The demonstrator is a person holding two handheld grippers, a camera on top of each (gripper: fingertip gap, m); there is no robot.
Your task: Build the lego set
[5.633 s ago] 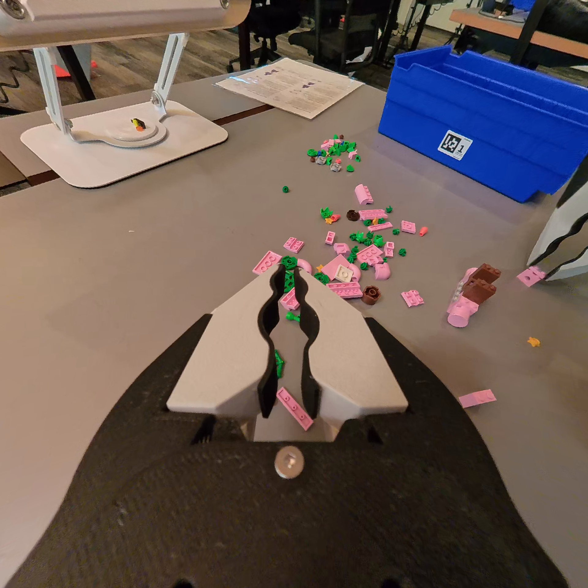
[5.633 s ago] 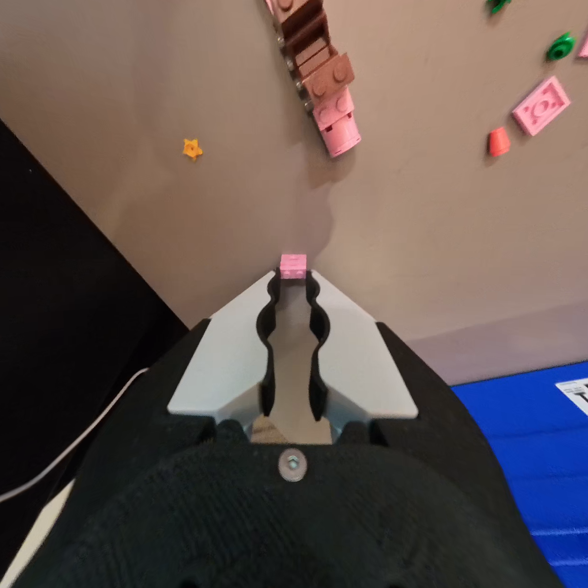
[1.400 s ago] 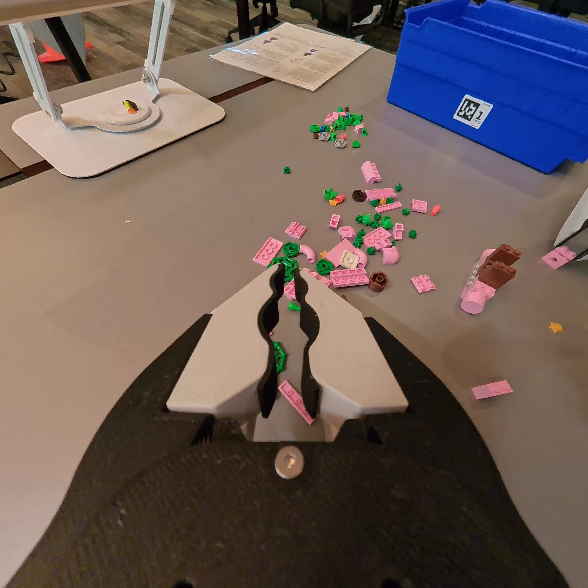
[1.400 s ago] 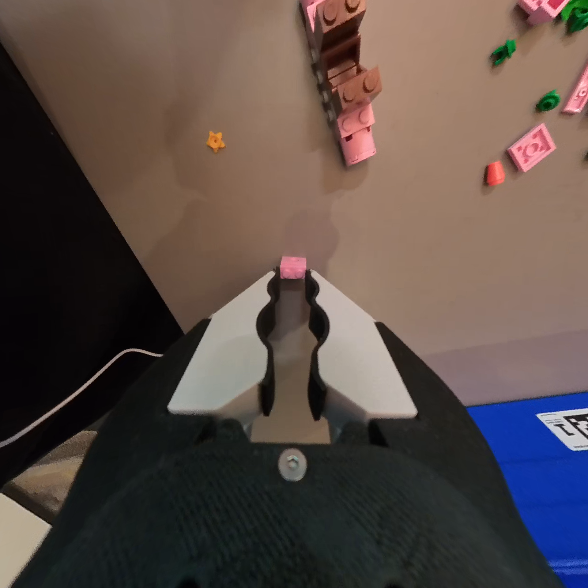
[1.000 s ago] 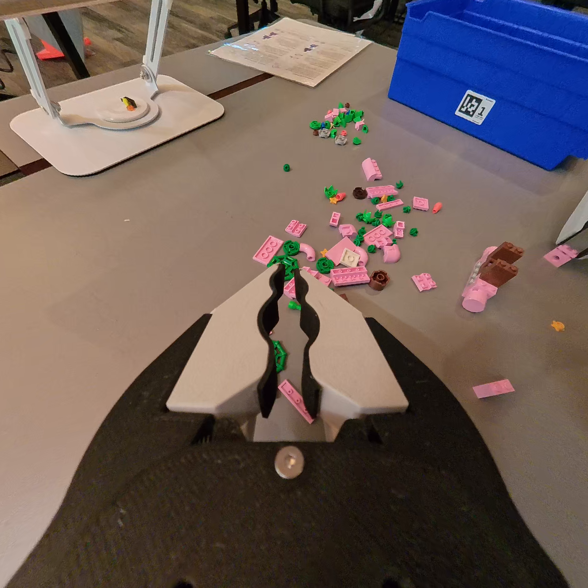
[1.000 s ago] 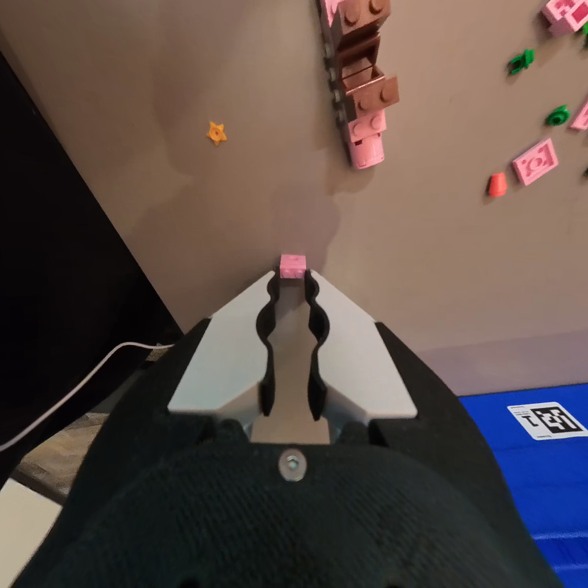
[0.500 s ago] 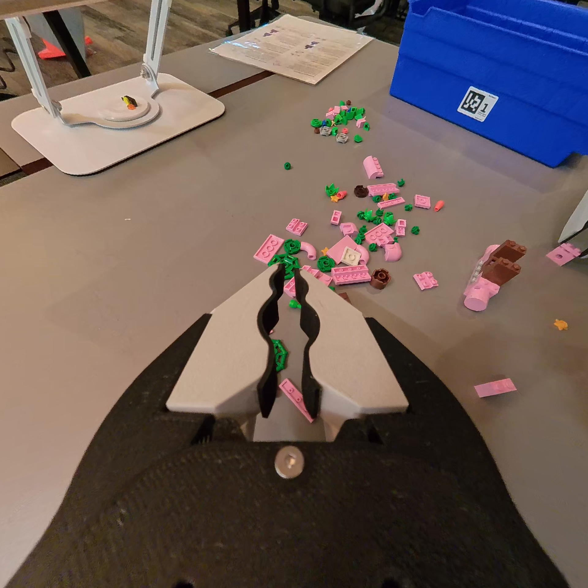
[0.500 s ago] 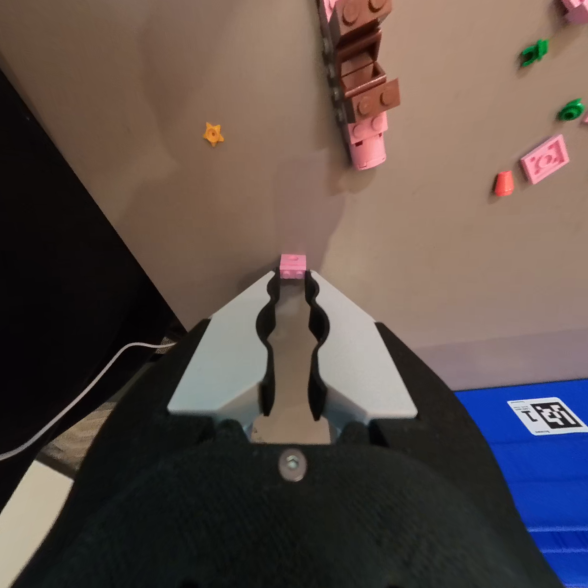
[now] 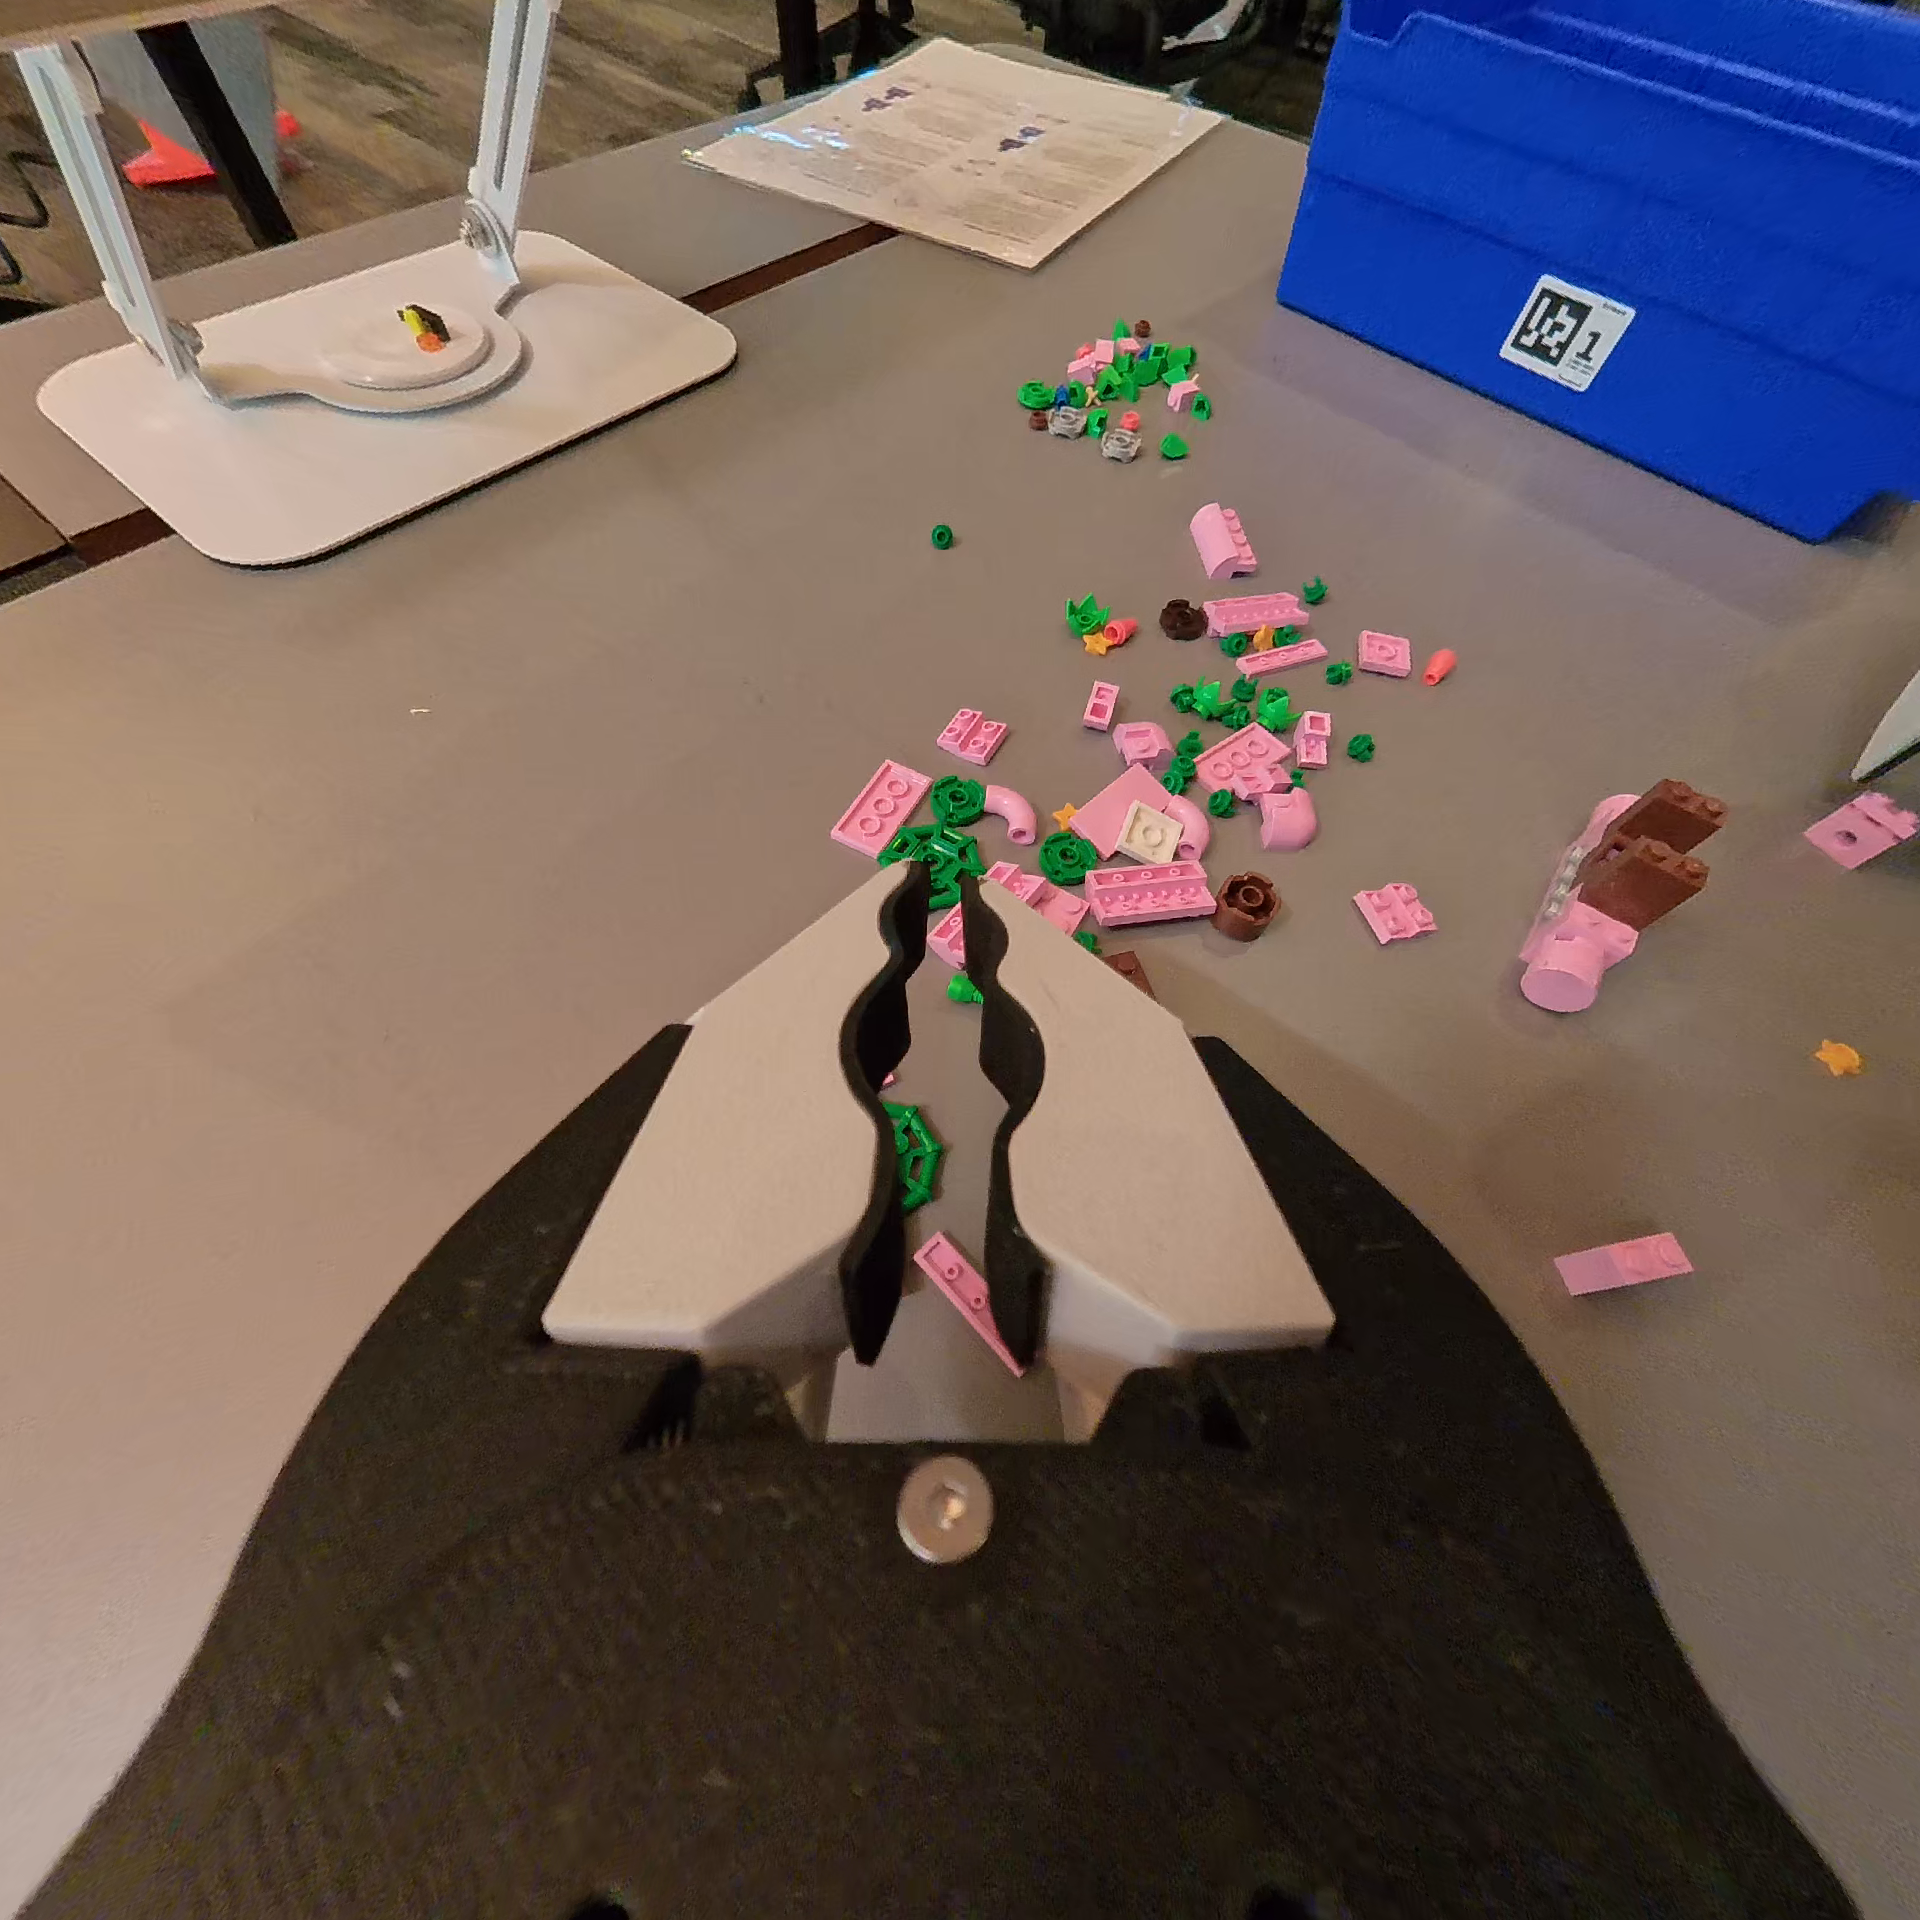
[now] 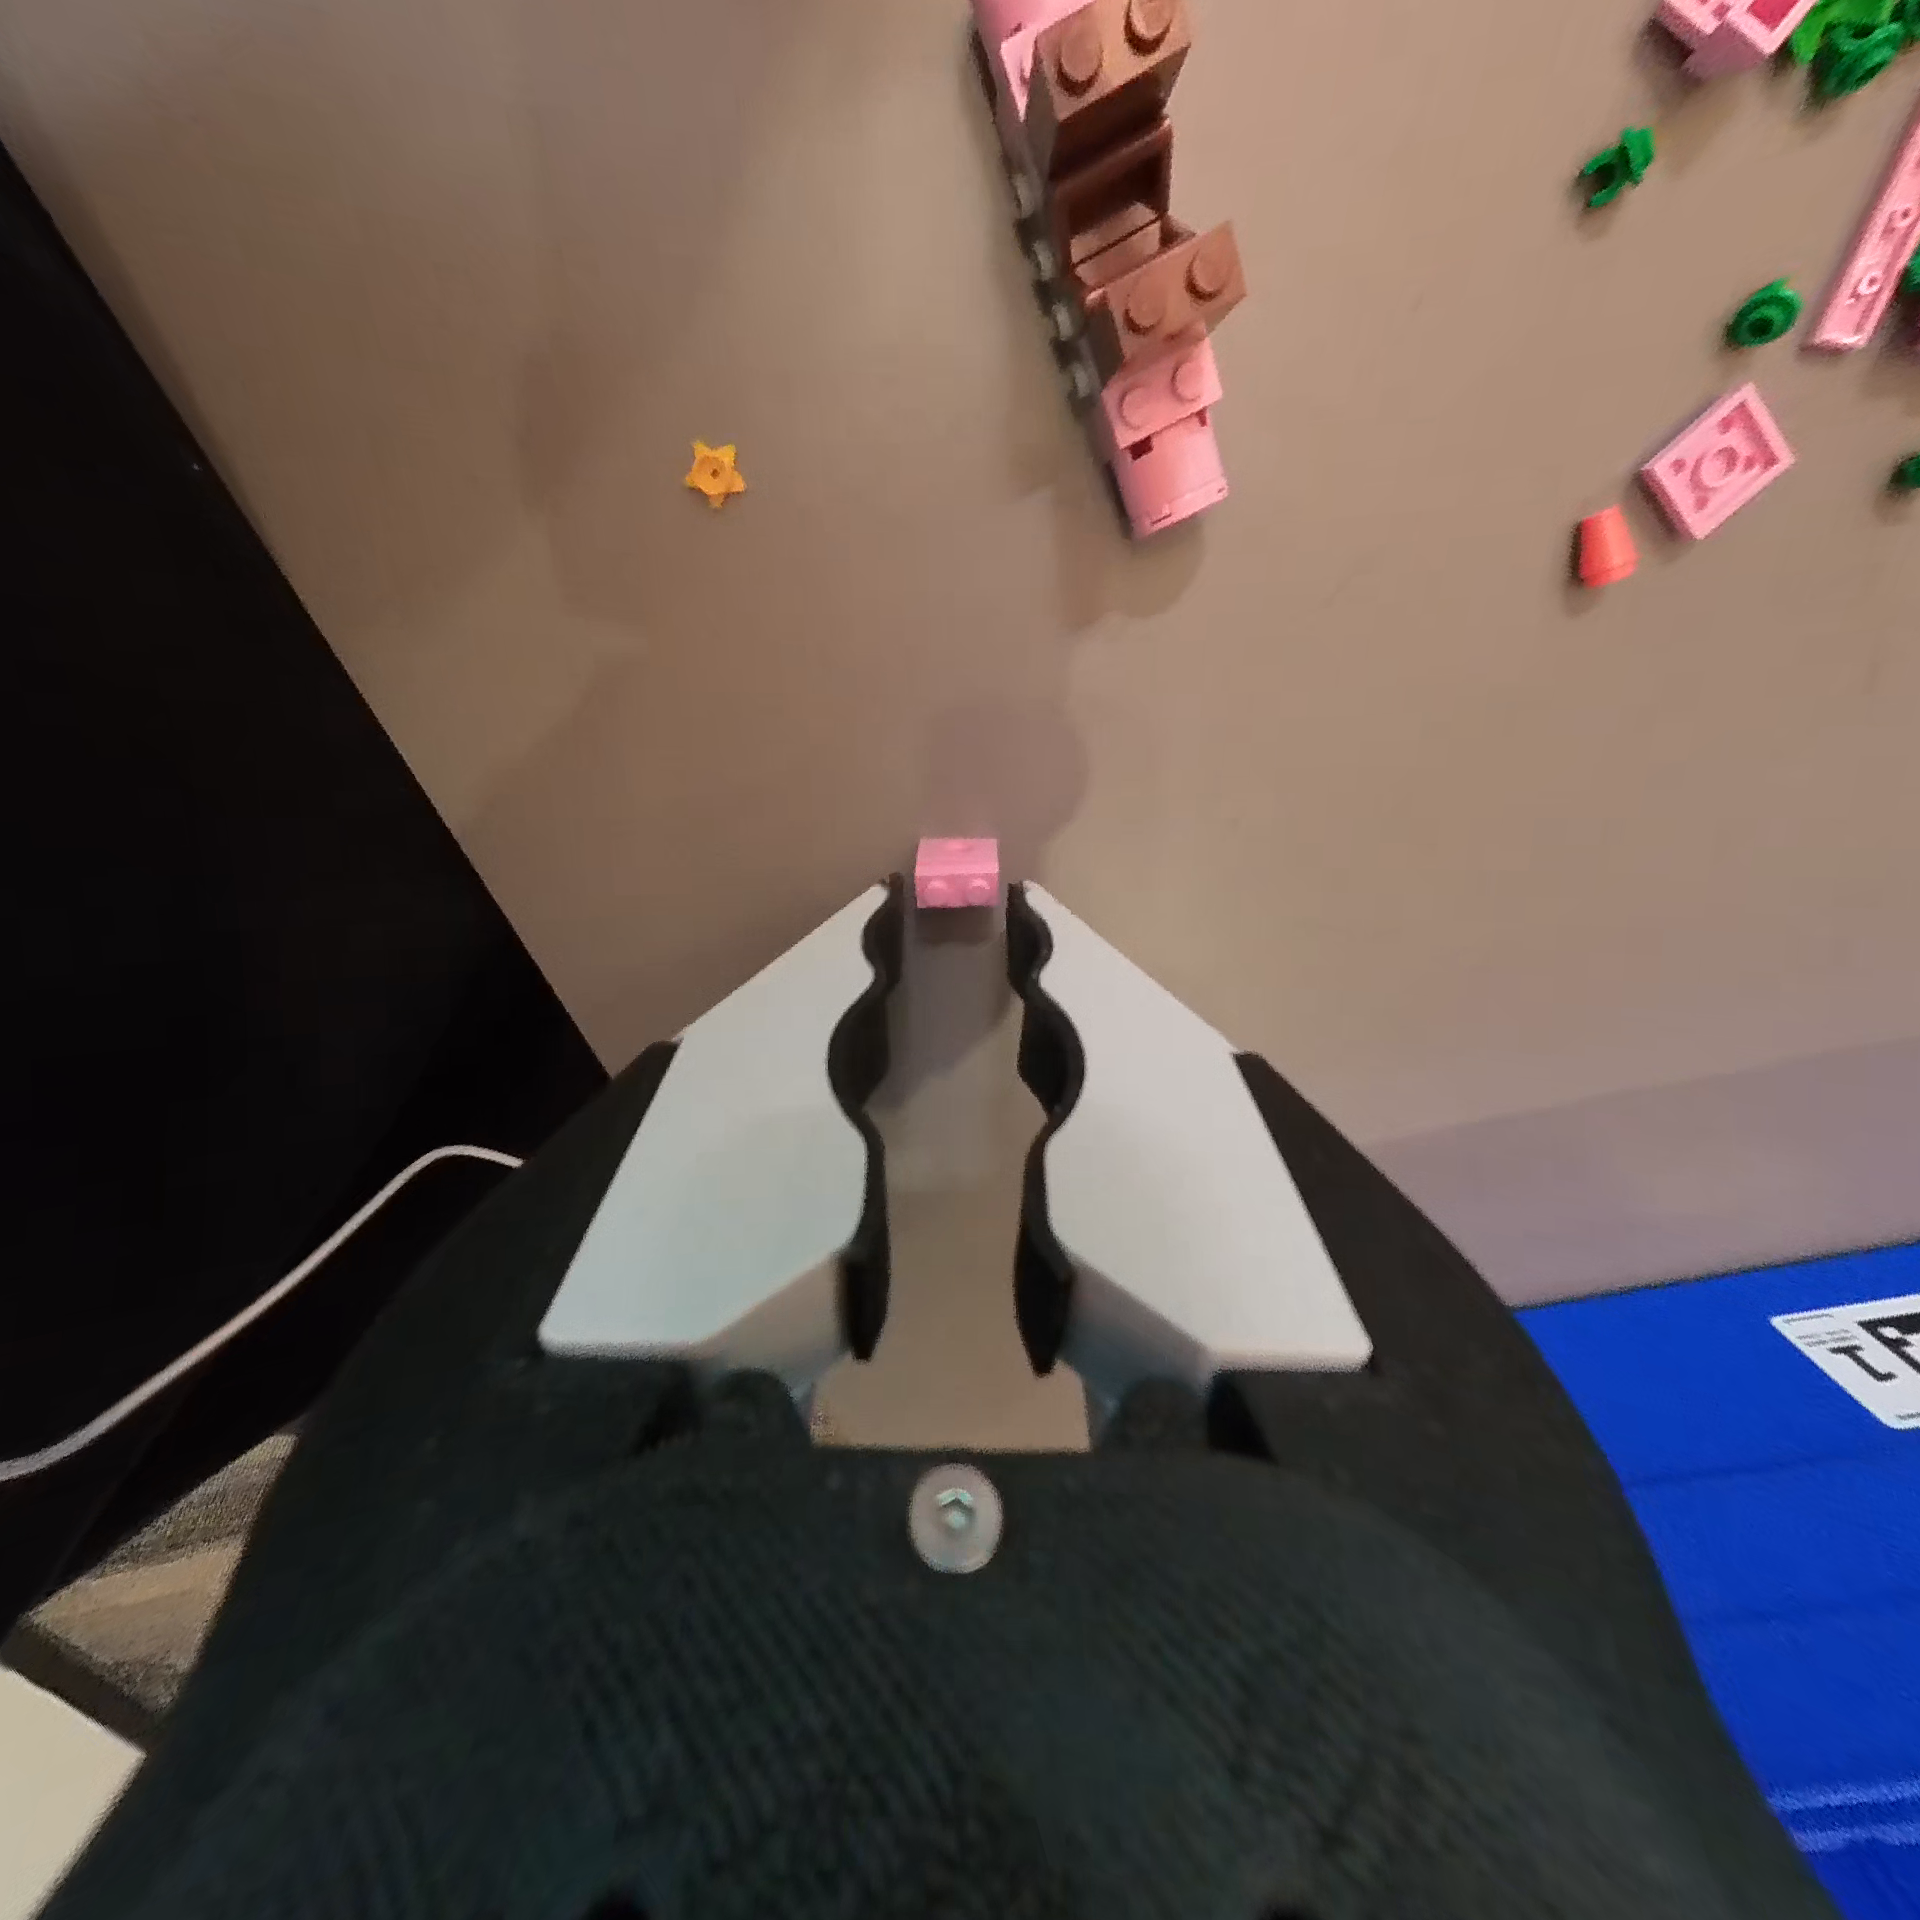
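A part-built pink and brown assembly (image 9: 1621, 894) lies on its side on the grey table; it also shows in the right wrist view (image 10: 1132, 291). My right gripper (image 10: 956, 894) is shut on a small pink brick (image 10: 956, 883) and holds it above the table, short of the assembly's pink end. That brick (image 9: 1860, 831) shows at the right edge of the left wrist view. My left gripper (image 9: 940, 878) hovers over the near end of the loose pile (image 9: 1143, 810) of pink, green and brown pieces. Its jaws are nearly together and hold nothing.
A blue bin (image 9: 1610, 208) stands at the back right and also shows in the right wrist view (image 10: 1714, 1558). A white stand base (image 9: 364, 416) and an instruction sheet (image 9: 956, 145) lie at the back. An orange star (image 10: 715, 473) and a pink plate (image 9: 1621, 1262) lie apart. The table edge (image 10: 343, 727) runs at the left. One gripper's finger ends stand about 30 cm off the other's. The orange star (image 10: 715, 473) is closer to my right gripper, around 8 cm from its tips; the left tips are 25 cm off. It turns up in the left wrist view (image 9: 1833, 1057) as well.
The right gripper keeps hold of the pink brick and has drifted only slightly near the assembly. The left gripper has shifted a little over the pile, jaws unchanged.
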